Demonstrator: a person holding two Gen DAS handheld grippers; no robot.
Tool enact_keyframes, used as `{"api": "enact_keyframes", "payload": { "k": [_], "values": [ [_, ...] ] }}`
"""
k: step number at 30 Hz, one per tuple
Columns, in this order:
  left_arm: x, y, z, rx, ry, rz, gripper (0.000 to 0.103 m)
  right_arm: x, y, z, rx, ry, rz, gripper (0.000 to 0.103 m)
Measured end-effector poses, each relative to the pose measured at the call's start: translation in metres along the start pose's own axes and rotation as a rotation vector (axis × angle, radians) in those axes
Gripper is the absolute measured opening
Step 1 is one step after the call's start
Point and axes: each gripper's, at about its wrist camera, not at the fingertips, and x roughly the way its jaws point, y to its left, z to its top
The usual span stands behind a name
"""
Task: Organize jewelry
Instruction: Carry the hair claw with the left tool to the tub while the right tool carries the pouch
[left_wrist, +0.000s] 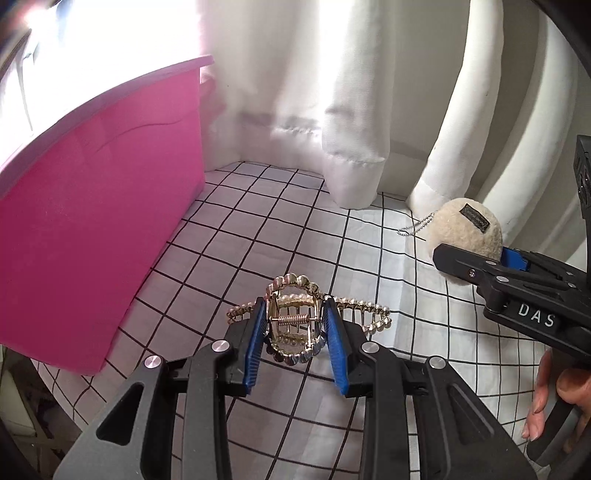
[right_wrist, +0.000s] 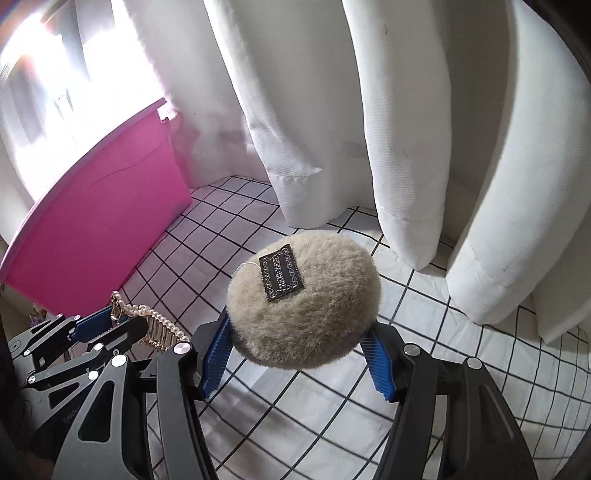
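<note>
A gold hair claw clip with pearl beads sits between the blue pads of my left gripper, which is shut on its handles just above the checked cloth. It also shows in the right wrist view. My right gripper is shut on a beige fluffy pom-pom with a black label and a small ball chain. The pom-pom also shows in the left wrist view, to the right of the clip. A pink box stands at the left.
A white cloth with a black grid covers the surface. White curtains hang at the back and right, down to the cloth. The pink box also shows in the right wrist view. The table edge is at the lower left.
</note>
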Motion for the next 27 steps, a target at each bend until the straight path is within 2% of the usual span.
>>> {"api": "enact_keyframes", "payload": {
  "k": [8,17,22,27],
  "values": [
    [-0.063,0.008,0.011,0.037,-0.069,-0.069,0.031,-0.066,0.019,-0.004,0.020,-0.057,-0.020,0.061],
    [-0.136,0.031,0.045,0.040,-0.204,-0.099,0.031,-0.120,0.064,0.030,-0.024,-0.170,0.012,0.061],
    [-0.168,0.060,0.065,0.005,-0.278,-0.069,0.031,-0.135,0.099,0.058,-0.075,-0.226,0.057,0.061],
    [-0.181,0.104,0.078,-0.045,-0.320,0.001,0.031,-0.135,0.144,0.090,-0.151,-0.261,0.128,0.061]
  ]
}}
